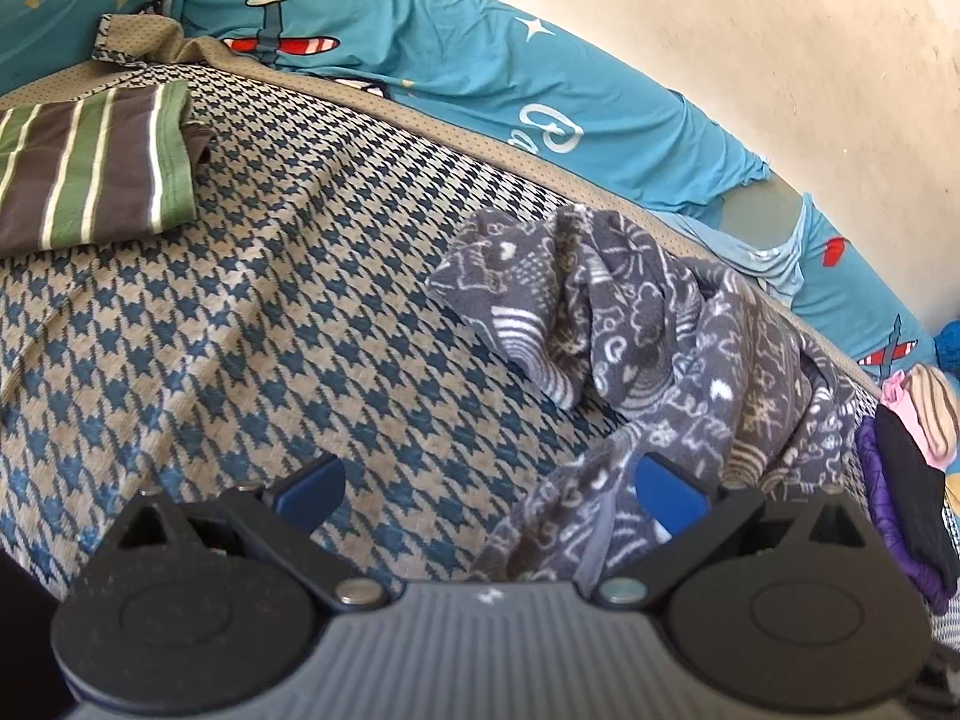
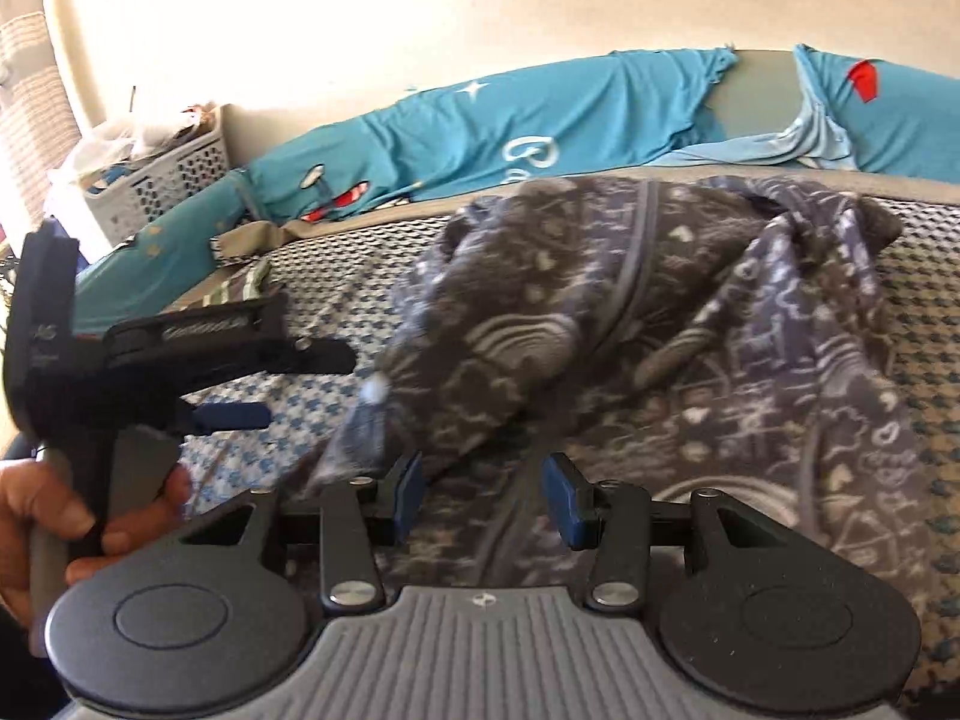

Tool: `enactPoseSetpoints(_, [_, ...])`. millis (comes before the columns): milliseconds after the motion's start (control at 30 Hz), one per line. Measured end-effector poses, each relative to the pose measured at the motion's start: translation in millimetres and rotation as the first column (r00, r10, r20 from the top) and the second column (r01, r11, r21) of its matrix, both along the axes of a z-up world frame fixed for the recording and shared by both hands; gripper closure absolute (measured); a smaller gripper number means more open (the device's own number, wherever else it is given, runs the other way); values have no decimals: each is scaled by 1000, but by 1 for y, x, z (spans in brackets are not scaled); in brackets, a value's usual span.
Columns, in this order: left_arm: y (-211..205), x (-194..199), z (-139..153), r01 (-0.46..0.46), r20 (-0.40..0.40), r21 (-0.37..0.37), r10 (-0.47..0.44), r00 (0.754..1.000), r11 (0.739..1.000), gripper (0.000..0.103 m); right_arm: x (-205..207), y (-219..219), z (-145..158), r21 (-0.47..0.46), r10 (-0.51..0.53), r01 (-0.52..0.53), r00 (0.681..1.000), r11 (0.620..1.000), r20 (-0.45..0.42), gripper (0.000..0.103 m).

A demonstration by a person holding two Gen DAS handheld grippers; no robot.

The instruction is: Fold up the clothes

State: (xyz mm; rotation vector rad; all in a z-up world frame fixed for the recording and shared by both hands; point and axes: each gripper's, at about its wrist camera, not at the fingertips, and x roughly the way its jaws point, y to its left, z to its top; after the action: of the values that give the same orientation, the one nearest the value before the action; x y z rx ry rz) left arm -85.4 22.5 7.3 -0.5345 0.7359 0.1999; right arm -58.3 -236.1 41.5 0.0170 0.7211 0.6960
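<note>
A grey garment with pale doodle print [image 1: 648, 330] lies crumpled on the houndstooth bedspread [image 1: 270, 312]. One strip of it runs down between the jaws of my left gripper [image 1: 489, 489], beside the right blue pad [image 1: 669, 495]; the jaws stand wide apart and press nothing. In the right wrist view the same garment [image 2: 600, 300] spreads across the bed. My right gripper [image 2: 487, 495] hovers over its near edge, open, with cloth showing behind the gap and neither pad on it. My left gripper [image 2: 288, 387] shows at the left, held by a hand [image 2: 36, 516].
A folded green-and-brown striped garment [image 1: 90, 162] lies at the far left of the bed. A teal sheet with aeroplanes [image 1: 480, 78] runs along the cream wall. Dark, purple and pink clothes [image 1: 912, 480] are piled at the right. A white laundry basket [image 2: 162, 180] stands beyond the bed.
</note>
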Motion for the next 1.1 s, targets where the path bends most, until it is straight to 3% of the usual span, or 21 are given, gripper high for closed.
enactPoseSetpoints(233, [-6,15,3,37,-2,15,-37,999,999,0,31,-18,11,-24,-41,42,998,999,42,51])
enactPoseSetpoints(800, [-21,61,22,168,17,52,-169,985,984,0,97,-50,17,6,-205,205,977,979,61,50])
enactPoseSetpoints(1100, [-26,94,29,223,38,65,-225,974,973,0,130,-54,25,30,-309,307,943,951,122,50])
